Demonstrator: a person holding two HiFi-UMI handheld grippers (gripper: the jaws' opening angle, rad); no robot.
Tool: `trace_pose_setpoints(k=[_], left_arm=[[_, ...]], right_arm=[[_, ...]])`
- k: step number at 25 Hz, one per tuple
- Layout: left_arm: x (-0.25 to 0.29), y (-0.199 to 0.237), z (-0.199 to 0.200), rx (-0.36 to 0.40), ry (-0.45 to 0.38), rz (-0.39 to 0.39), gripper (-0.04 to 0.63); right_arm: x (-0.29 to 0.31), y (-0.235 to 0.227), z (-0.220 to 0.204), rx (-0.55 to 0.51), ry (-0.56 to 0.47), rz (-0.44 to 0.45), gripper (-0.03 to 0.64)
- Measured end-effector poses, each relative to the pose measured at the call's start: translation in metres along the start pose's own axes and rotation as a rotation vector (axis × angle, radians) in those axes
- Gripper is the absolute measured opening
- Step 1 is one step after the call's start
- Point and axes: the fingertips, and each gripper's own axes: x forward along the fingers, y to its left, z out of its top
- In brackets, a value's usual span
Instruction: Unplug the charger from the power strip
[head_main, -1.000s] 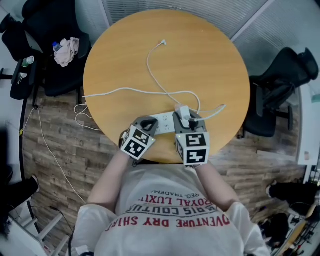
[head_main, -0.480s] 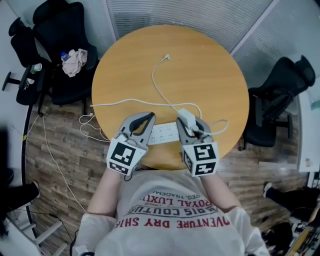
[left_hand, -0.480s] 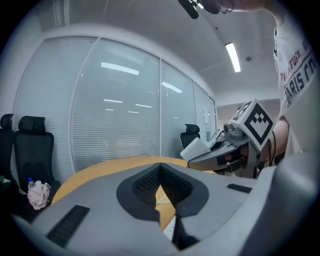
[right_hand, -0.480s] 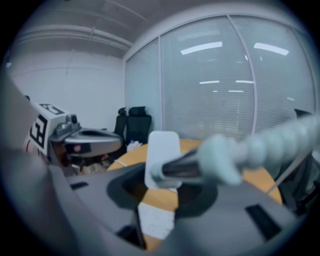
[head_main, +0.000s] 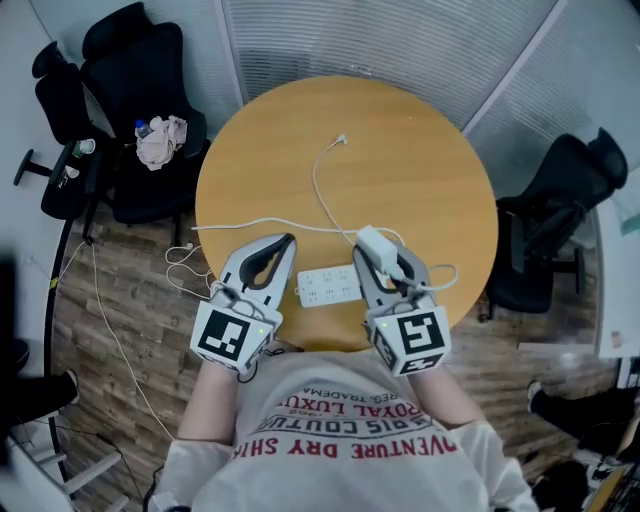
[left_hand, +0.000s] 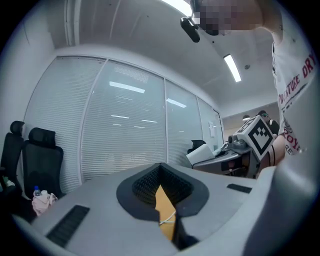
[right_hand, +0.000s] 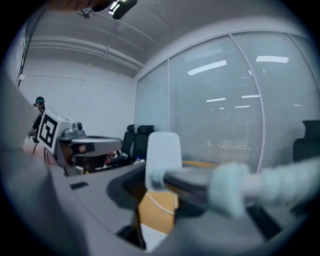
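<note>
From the head view, the right hand-held gripper (head_main: 384, 260) was clamped on the white charger (head_main: 372, 240), its jaws held apart by the width of the block. The charger sat clear of the power strip (head_main: 328, 286), just past the strip's right end. The strip lay flat on the round wooden counter (head_main: 420, 170), between the two grippers. The left hand-held gripper (head_main: 283, 245) was held beside the strip's left end. Its fingertips met, an oval hollow lay behind them, and nothing was in its grip. A thin white cable (head_main: 318, 185) ran from the charger across the counter to a loose plug end. The strip's own cord (head_main: 240, 224) trailed off the left edge toward the floor. Black office chairs (head_main: 130, 110) stood on either side of the counter, and the left one carried a bundle of cloth (head_main: 160, 142).

In the left gripper view, the two jaws closed to a point. Only a narrow slit lay between them, and through it a sliver of counter and cable showed. No object lay between the pads. The other gripper, with its marker cube and the charger, showed off to the right.

In the right gripper view, the charger stood upright between the jaws, pinched at its sides. A blurred plug and cable stuck out to the right, and the counter and a corner of the strip lay below.
</note>
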Motion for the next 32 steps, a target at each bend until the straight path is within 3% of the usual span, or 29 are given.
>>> trace_pose_setpoints(k=[7, 19, 27, 32], left_arm=[[-0.001, 0.005, -0.002, -0.005, 0.014, 0.018, 0.034], [0.0, 0.003, -0.017, -0.04, 0.076, 0.019, 0.034], [0.0, -0.007, -0.021, -0.003, 0.07, 0.001, 0.034], [-0.002, -0.01, -0.021, -0.054, 0.083, 0.012, 0.034]], right_arm=[[0.004, 0.007, 0.0, -0.006, -0.007, 0.013, 0.155], [0.002, -0.004, -0.003, 0.018, -0.011, -0.044, 0.155], [-0.005, -0.003, -0.007, 0.019, -0.009, -0.053, 0.155], [-0.007, 0.0, -0.008, 0.026, -0.007, -0.052, 0.155]])
